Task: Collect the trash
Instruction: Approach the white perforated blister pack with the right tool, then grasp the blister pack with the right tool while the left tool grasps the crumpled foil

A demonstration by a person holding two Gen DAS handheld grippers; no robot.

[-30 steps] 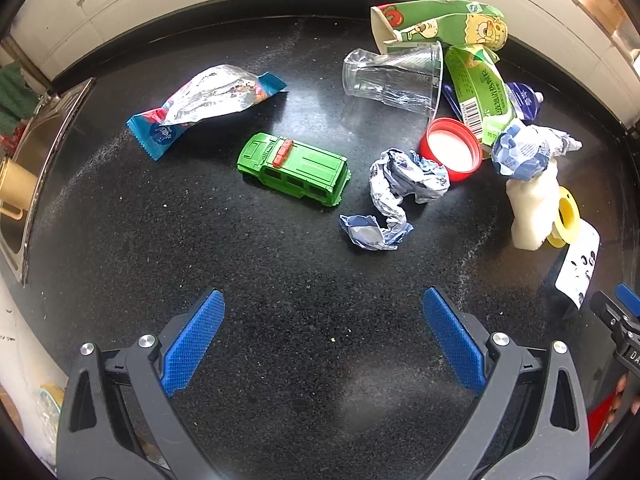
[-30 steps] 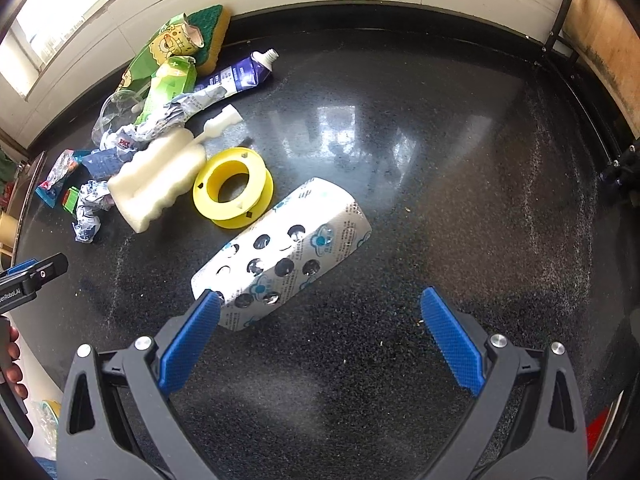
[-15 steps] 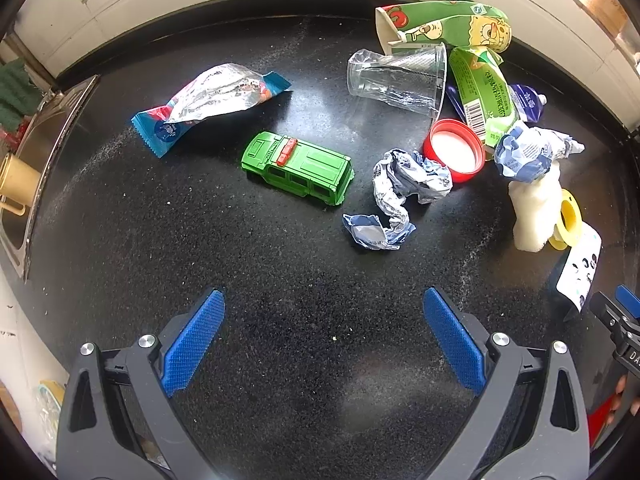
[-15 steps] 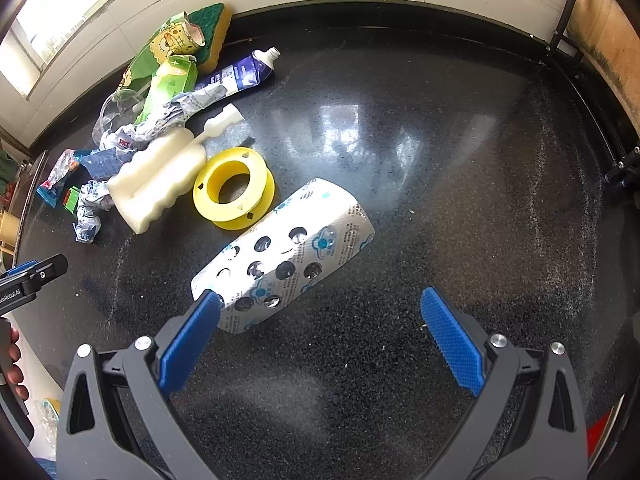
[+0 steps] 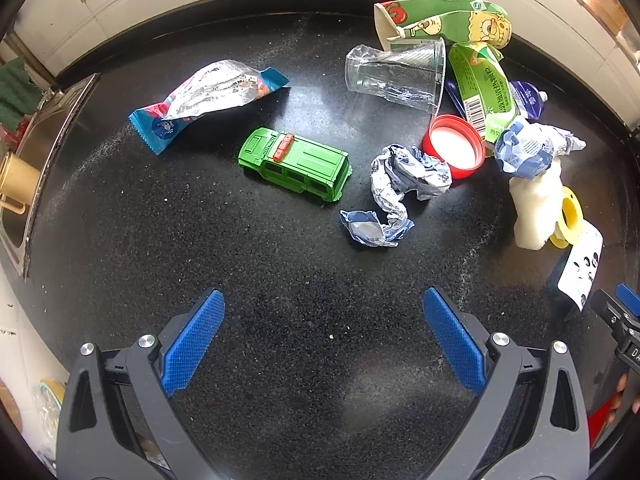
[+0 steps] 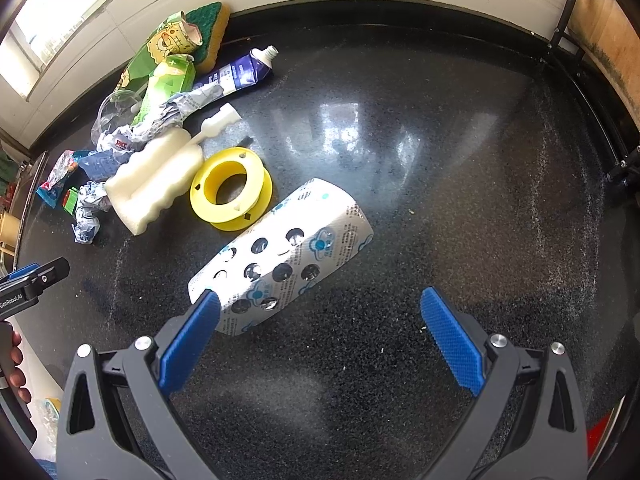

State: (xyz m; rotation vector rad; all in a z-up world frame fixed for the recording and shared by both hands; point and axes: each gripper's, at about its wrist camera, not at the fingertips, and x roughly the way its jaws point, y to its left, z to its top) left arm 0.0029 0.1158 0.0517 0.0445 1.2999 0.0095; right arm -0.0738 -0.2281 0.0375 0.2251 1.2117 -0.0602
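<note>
Trash heaped toward the tabletop's point(image 5: 280, 260) back edge, blister pack point(image 6: 280, 256) whole only in right view, toy car point(image 5: 296, 164) clear only in left view, left gripper point(image 5: 320, 340) and right gripper point(image 6: 316, 336) fingers apart, empty.

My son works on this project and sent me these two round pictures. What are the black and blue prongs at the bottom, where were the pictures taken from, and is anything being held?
No robot here: a person holds a clamp-like tool in each hand, each with a wide-angle camera looking along its two blue-padded fingers. One picture comes from the left hand-held gripper, the other from the right hand-held gripper. Both are open and hold nothing.

On the black counter, the left view shows a snack wrapper, a green toy car, a crumpled wrapper, a clear plastic cup and a red lid. The right view shows an empty pill blister pack just ahead of its left finger, a yellow spool and a white foam piece.
</note>
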